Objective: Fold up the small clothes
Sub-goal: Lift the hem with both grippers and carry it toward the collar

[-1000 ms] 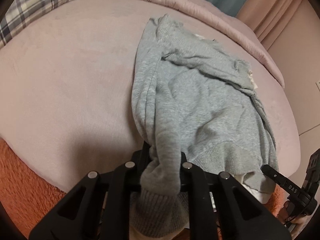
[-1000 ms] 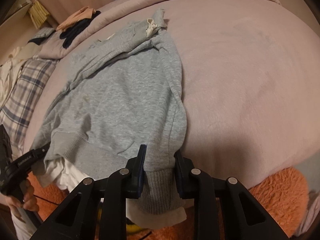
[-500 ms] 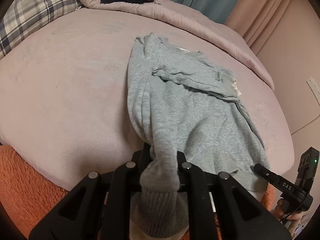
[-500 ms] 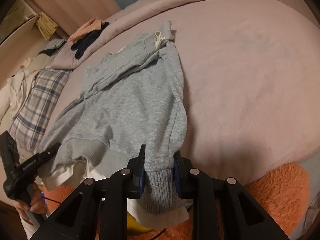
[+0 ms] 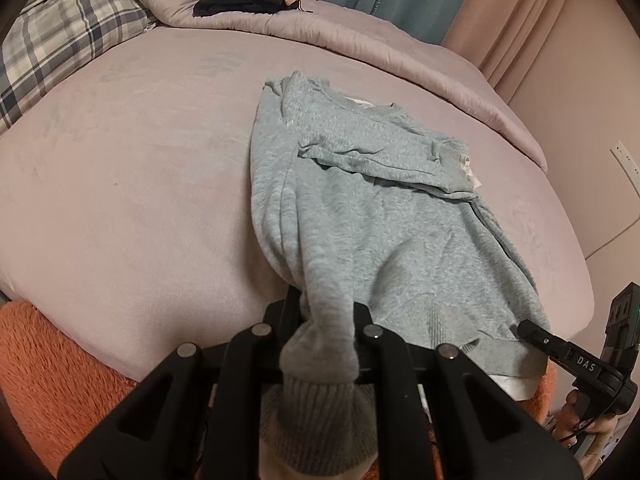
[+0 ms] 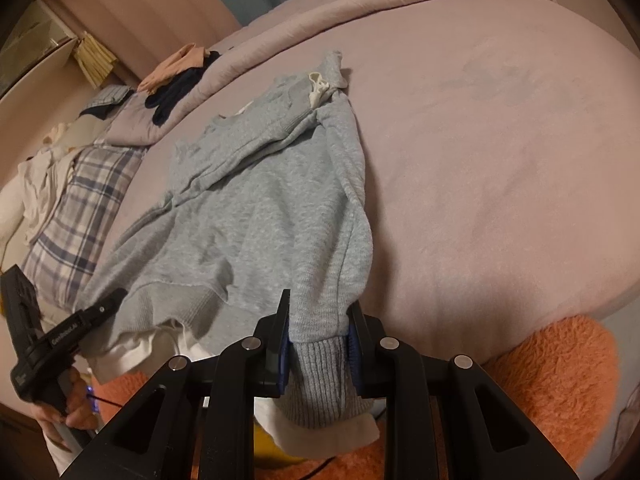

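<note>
Sweater [image 5: 380,220] lies flat near the bed's [image 5: 140,200] front edge, both hem corners clamped in the left gripper [image 5: 324,320] and right gripper [image 6: 318,332], probably for folding it away.

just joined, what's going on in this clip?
A person is folding a grey sweatshirt spread on a pink bed, one handheld gripper in each hand. The left gripper is clamped on one sleeve cuff and the right gripper on the other cuff, both at the near edge of the bed. No fold made yet.
</note>
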Demonstrator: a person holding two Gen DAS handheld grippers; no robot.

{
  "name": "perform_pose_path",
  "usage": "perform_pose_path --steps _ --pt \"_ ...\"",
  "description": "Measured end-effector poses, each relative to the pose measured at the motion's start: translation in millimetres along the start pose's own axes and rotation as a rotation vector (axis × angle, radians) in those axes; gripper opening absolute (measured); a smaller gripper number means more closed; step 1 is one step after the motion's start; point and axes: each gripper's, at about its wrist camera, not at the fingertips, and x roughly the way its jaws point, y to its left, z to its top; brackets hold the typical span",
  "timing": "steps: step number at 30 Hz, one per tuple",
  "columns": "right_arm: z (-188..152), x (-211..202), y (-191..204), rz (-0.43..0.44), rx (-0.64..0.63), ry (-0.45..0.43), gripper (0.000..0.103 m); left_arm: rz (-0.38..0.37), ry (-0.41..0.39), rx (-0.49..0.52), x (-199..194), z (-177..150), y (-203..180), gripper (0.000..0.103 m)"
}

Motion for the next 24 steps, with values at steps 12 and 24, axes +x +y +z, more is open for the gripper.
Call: perform_pose_path --steps 12,24 --pt "8.3 -9.7 -4.5 0.032 0.014 -0.011 0.025 -0.045 -0.02 0.026 -18.4 5.4 -2.0 0.012" --pt "13.4 -20.0 0.5 0.021 -0.008 -0.041 0.025 -0.058 -0.048 0.032 -33.9 7.7 -2.4 0.012"
